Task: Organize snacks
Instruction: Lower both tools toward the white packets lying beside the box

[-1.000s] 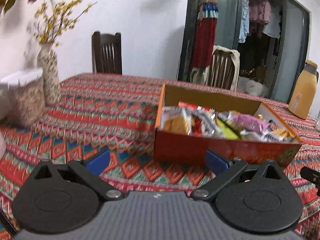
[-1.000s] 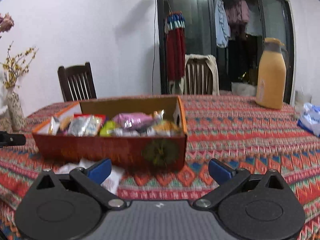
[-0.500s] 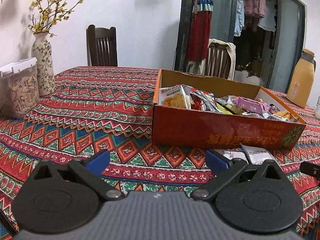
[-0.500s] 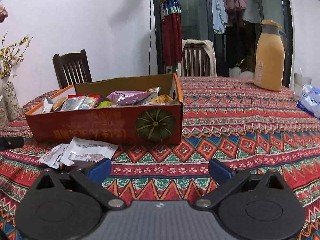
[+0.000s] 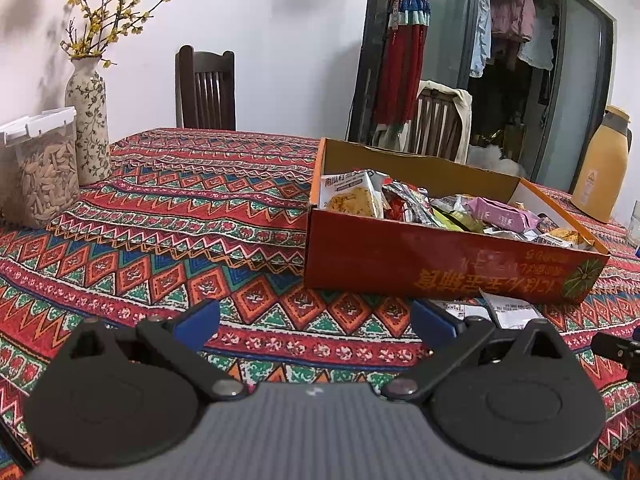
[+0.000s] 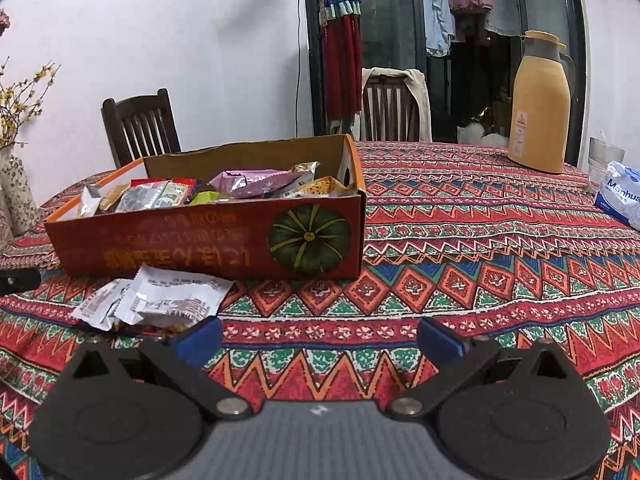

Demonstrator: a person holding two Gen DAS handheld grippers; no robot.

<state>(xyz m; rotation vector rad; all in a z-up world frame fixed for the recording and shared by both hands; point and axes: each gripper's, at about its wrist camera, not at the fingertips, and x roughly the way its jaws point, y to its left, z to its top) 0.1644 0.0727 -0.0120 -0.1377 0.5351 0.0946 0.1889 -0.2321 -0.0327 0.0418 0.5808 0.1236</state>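
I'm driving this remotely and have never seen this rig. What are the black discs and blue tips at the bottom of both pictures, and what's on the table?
Each picture comes from a camera on a handheld gripper, looking forward along its jaws. The black discs are the gripper body; the blue tips are its fingers. The left gripper and right gripper are both open and hold nothing. On the patterned tablecloth stands an open orange box filled with wrapped snacks. A few loose packets lie in front of it, by the right gripper's left finger. Also there: a vase, a clear jar, a yellow thermos.
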